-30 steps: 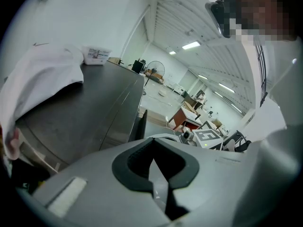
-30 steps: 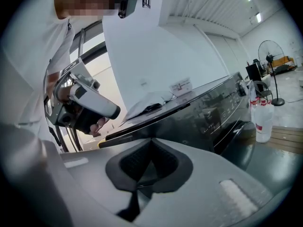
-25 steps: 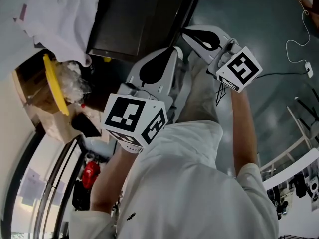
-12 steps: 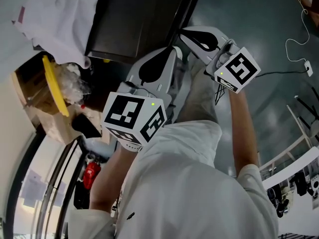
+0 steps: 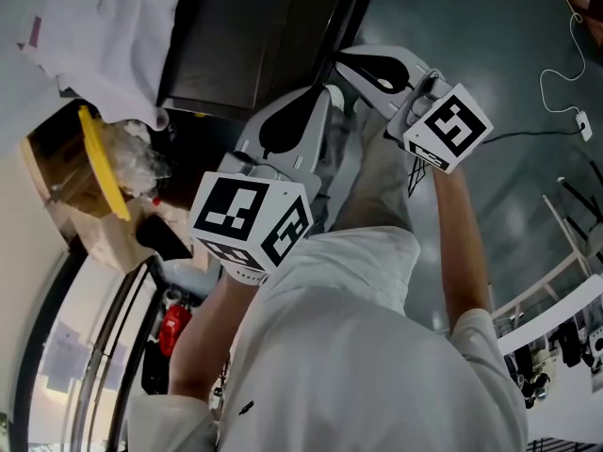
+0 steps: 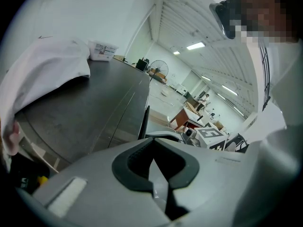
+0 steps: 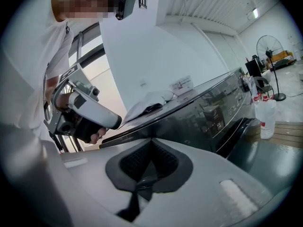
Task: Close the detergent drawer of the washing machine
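Observation:
The washing machine (image 5: 254, 36) is the dark block at the top of the head view. Its glossy front and control panel (image 7: 215, 112) show in the right gripper view, and its dark top (image 6: 85, 112) in the left gripper view. I cannot make out the detergent drawer in any view. My left gripper (image 5: 316, 97) is held close to my chest, just short of the machine, and is shut on nothing (image 6: 154, 193). To its right, my right gripper (image 5: 344, 59) is also shut and empty (image 7: 142, 183). Neither touches the machine.
A white cloth (image 5: 104, 36) lies over the machine's top, with a small white box (image 6: 103, 51) behind it. A cardboard box with a yellow rim (image 5: 99, 158) stands to the left. A white jug (image 7: 266, 117) sits on the floor by the machine, and a cable (image 5: 565, 92) runs across the floor.
Both grippers have drifted very slightly up and left in the head view. Nothing else differs.

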A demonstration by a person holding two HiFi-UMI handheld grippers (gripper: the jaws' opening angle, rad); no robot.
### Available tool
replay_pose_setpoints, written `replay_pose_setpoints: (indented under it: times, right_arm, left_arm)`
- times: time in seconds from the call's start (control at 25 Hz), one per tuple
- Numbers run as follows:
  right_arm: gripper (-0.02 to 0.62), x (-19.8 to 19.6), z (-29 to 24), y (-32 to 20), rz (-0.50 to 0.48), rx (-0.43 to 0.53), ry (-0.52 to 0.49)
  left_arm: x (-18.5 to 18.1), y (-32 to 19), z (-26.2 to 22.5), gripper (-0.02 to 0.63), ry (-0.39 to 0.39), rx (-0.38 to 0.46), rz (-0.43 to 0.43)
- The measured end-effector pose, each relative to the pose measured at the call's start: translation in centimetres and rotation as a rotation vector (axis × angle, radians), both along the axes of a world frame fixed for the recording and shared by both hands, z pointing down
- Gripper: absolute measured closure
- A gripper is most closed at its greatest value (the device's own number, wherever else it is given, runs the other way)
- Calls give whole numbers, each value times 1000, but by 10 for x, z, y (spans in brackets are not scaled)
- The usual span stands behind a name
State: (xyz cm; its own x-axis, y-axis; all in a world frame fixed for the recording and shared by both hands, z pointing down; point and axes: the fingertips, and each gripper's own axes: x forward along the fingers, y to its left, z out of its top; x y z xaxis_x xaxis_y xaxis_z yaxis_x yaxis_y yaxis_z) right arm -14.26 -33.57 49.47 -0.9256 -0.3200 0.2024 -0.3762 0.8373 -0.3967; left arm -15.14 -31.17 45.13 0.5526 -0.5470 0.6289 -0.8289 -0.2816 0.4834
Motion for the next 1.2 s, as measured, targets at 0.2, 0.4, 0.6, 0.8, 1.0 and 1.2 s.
replay_pose_setpoints:
  times: [0.2, 0.4, 0.6, 0.8, 1.0, 1.2]
  right_arm:
    - [594, 0, 0, 0, 6, -6, -8]
    - [594, -5, 0, -3, 5, 0, -2]
    - [592, -11, 1, -5, 9, -18, -30]
    - [592, -10, 0, -5, 41, -9, -34]
    - [594, -9, 1, -5, 79, -11, 1]
    - [592, -7, 4, -1, 120, -49, 23]
  left_arm:
    - [-2, -1, 1, 589, -2, 0, -8]
    - [-5, 4, 3, 589, -11, -9, -17]
    - [-1, 9, 0, 589, -16, -7, -20]
    - [2, 14, -5, 589, -21, 3, -25]
    - [8, 21, -13, 589, -23, 18, -37]
    - [13, 26, -27, 589, -12, 39, -51]
